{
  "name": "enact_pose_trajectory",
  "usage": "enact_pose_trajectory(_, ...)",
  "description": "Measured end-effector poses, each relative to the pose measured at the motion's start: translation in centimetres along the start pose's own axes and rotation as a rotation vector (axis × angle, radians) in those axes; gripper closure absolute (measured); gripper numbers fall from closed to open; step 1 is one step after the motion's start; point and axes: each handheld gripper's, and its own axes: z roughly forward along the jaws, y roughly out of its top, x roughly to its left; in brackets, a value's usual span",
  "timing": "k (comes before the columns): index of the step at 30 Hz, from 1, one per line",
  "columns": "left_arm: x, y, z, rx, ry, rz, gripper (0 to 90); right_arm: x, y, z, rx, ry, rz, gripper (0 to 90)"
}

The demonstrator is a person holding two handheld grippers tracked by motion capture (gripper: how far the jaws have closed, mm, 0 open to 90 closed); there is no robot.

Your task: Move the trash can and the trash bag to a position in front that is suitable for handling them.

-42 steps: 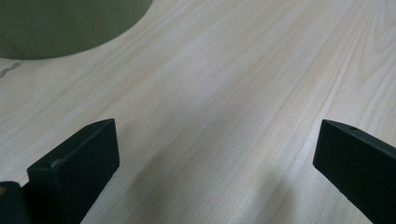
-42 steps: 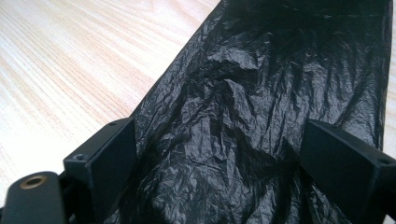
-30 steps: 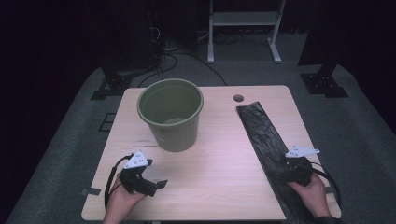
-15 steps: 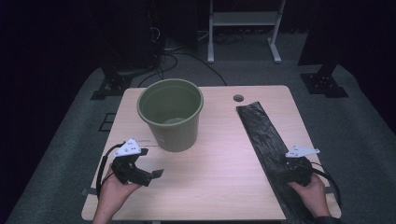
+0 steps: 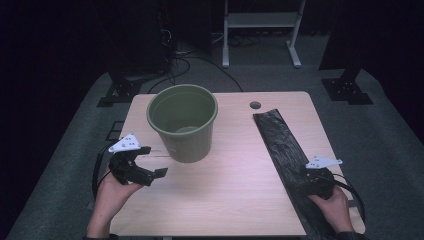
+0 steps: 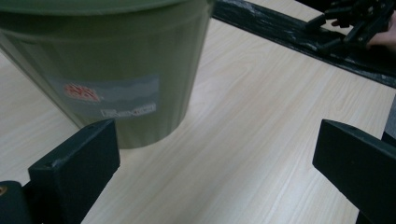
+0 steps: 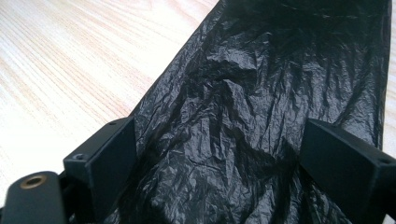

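Note:
An empty green plastic bucket [image 5: 182, 122] stands upright on the left half of the wooden table [image 5: 235, 185]. The left gripper view shows its labelled side [image 6: 107, 70] close up. My left gripper [image 5: 153, 161] hovers just left of the bucket's base, jaws open, with nothing between them [image 6: 215, 158]. A folded black plastic bag [image 5: 287, 152] lies as a long strip along the table's right side. My right gripper [image 5: 306, 186] rests low over the bag's near end. Its jaws are open [image 7: 219, 158] and straddle the crinkled bag [image 7: 243, 107].
A small round hole [image 5: 255, 105] is in the tabletop behind the bag. The bag's near end hangs over the table's front edge. Bare wood lies between bucket and bag. Stand feet [image 5: 117, 92] and a white frame [image 5: 260, 30] are on the floor beyond.
My left gripper has moved away from the front edge, forward and slightly left, closer to the bucket's base. The right gripper and the bag have stayed put.

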Motion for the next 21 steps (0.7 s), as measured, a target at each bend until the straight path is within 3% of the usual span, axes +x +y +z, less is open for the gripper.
enact_pose_trajectory(10, 1.5, 2.9, -1.2, -0.021, 0.026, -0.004, 0.0, 0.0, 0.0, 0.0, 0.0, -0.001, -0.002, 10.0)
enact_pose_trajectory(21, 2.7, 5.8, -2.1, -0.028, 0.019, 0.01, 0.0, 0.0, 0.0, 0.0, 0.001, -0.001, -0.001, 10.0)
